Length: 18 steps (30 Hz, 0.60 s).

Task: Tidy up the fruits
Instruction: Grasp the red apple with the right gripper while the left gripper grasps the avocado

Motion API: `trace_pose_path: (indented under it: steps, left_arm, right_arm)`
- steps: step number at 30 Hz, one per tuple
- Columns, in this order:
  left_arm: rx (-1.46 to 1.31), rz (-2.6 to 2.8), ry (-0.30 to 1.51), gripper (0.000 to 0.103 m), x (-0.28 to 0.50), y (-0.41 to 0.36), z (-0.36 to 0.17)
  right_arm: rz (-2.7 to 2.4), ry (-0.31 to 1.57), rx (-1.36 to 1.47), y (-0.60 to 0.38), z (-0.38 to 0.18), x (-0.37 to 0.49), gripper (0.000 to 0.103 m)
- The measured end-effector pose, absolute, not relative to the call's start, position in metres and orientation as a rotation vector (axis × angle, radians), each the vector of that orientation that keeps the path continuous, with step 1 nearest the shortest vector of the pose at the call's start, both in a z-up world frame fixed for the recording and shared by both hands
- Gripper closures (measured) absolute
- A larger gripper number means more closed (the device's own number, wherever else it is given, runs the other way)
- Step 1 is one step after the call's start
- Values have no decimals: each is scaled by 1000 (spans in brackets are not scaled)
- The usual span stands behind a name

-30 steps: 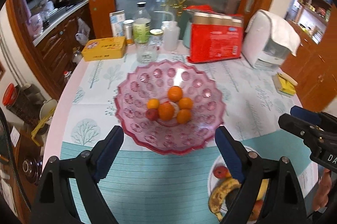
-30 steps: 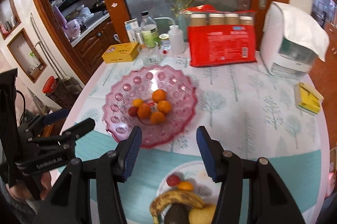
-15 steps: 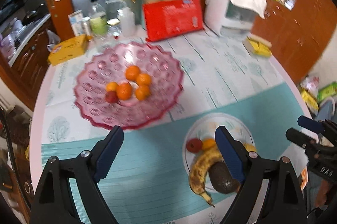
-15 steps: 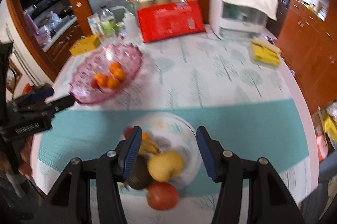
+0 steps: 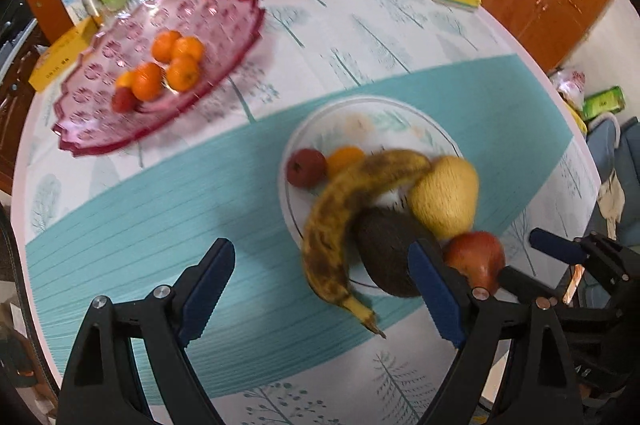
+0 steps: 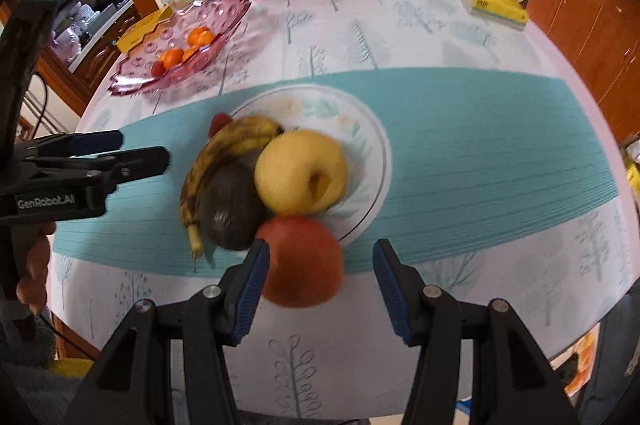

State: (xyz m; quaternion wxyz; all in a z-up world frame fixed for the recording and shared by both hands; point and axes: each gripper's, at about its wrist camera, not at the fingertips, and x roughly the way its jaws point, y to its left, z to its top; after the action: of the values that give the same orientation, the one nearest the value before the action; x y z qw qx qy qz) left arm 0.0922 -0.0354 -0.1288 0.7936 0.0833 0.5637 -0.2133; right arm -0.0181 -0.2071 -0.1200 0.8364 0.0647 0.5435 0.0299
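Left gripper open, empty, banana between fingers. Right gripper open, red apple between fingers, contact unclear; white plate ahead.

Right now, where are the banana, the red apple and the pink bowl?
banana (image 5: 348,201), left wrist view, mid-peel.
red apple (image 6: 306,261), right wrist view, front skin.
pink bowl (image 5: 224,37), left wrist view, bare inner wall.

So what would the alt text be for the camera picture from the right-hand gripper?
An open right gripper hangs over a red apple at the near edge of a white plate that also holds a yellow apple, an avocado and a spotted banana. A pink bowl of oranges sits behind.
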Motion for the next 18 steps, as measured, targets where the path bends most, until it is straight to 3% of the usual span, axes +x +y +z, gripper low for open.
trace_pose_path:
  steps: [9, 18]
  left_arm:
    - [205, -471, 1259, 15, 81, -40, -148]
    - [188, -469, 1282, 15, 80, -44, -153]
  right_arm:
    - [94, 1163, 178, -201, -147, -14, 48]
    - [135, 1148, 192, -201, -159, -6, 39]
